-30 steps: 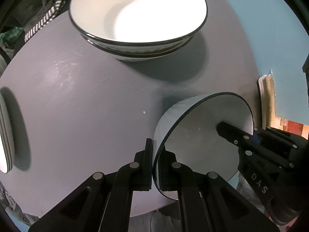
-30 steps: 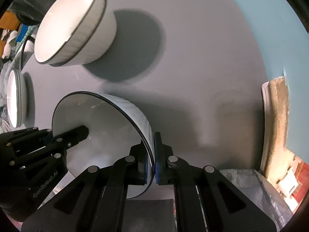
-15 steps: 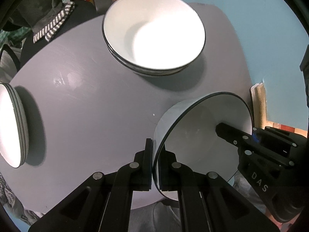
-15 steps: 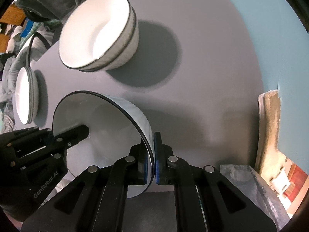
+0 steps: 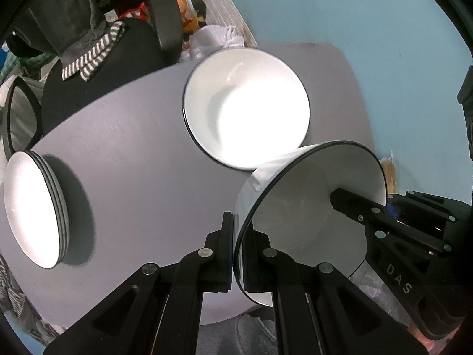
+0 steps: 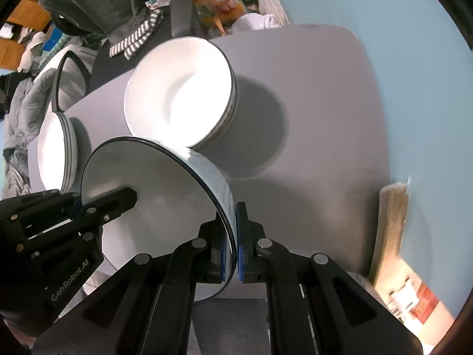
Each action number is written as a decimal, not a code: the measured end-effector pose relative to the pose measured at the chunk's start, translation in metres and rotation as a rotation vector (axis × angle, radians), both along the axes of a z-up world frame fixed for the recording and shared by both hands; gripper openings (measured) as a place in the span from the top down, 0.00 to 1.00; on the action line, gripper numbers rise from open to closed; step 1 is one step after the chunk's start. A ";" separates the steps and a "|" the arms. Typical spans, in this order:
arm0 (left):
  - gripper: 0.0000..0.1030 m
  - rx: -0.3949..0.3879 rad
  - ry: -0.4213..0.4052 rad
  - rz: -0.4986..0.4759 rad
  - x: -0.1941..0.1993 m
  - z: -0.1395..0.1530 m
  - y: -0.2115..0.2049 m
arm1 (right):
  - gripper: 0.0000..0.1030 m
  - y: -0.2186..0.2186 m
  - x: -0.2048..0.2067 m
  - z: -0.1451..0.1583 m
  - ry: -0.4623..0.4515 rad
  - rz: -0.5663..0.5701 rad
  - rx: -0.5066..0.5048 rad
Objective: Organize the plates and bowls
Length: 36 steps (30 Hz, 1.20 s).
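Both grippers hold one white bowl with a dark rim (image 5: 310, 207) (image 6: 159, 207) in the air above the grey table (image 5: 142, 159) (image 6: 325, 103). My left gripper (image 5: 239, 251) is shut on its left rim; my right gripper (image 6: 233, 248) is shut on the opposite rim. Each gripper shows in the other's view, the right gripper (image 5: 384, 216) and the left gripper (image 6: 77, 210). Beyond the held bowl stands a stack of white bowls (image 5: 245, 109) (image 6: 180, 94). A stack of white plates (image 5: 32, 210) (image 6: 56, 151) lies at the table's left end.
A black chair (image 5: 97, 68) draped with dark and striped clothes stands behind the table, with clutter around it. The floor (image 5: 369, 14) is light blue. A tan board (image 6: 390, 222) lies by the table's right edge.
Both grippers have lifted the bowl: the table, bowl stack and plate stack look smaller and farther. The bowl stack now sits just behind the held bowl. Chair and clutter came into view.
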<state>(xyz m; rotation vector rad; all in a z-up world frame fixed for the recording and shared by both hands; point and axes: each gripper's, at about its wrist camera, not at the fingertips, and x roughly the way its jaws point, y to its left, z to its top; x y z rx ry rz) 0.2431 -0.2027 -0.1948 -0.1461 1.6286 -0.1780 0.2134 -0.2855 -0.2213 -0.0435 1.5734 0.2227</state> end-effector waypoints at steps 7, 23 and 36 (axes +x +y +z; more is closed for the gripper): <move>0.96 0.023 -0.029 0.007 0.018 0.009 0.006 | 0.95 0.005 0.008 -0.006 0.005 0.034 0.010; 0.96 0.045 -0.020 0.037 0.059 -0.004 0.017 | 0.95 0.015 0.069 -0.016 0.053 0.065 0.022; 0.96 0.058 0.005 0.038 0.069 -0.021 0.020 | 0.94 0.020 0.084 -0.030 0.098 0.087 0.011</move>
